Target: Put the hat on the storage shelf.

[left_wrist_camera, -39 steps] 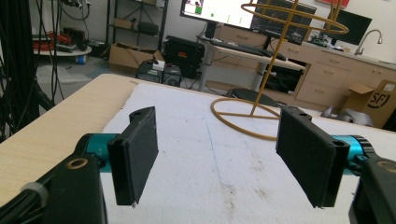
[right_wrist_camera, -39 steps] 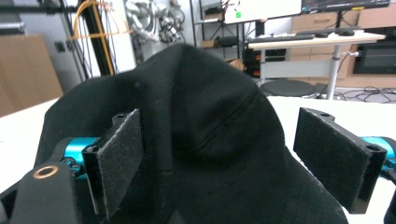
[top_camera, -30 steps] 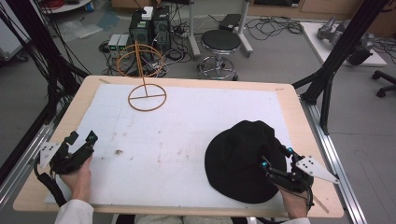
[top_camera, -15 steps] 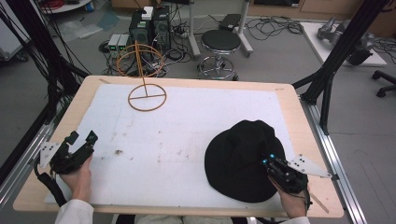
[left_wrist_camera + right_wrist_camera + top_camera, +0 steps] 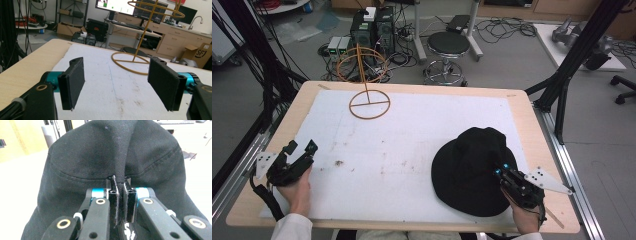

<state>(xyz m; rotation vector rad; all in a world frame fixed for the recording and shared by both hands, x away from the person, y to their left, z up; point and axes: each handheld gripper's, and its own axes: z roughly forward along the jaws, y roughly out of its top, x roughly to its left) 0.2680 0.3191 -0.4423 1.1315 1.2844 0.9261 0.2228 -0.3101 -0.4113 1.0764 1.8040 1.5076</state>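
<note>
A black brimmed hat (image 5: 472, 165) lies on the white mat (image 5: 412, 135) at the near right. My right gripper (image 5: 501, 169) reaches onto its near right side. In the right gripper view the hat (image 5: 105, 152) rises in front of the right gripper (image 5: 120, 181), whose jaws are shut on a raised fold of its black cloth. At the table's near left my left gripper (image 5: 302, 147) rests just above the mat. Its jaws stand wide open in the left gripper view, with nothing between the left gripper's (image 5: 117, 85) pads.
A brown wire hat stand (image 5: 368, 100) with a round base stands at the mat's far left, ahead of the left gripper (image 5: 140, 62). The wooden table edge (image 5: 412, 87) frames the mat. A stool, cables and boxes sit on the floor beyond.
The right gripper's jaws, open over the hat a second ago, have closed on a fold of its cloth. The left gripper has not moved.
</note>
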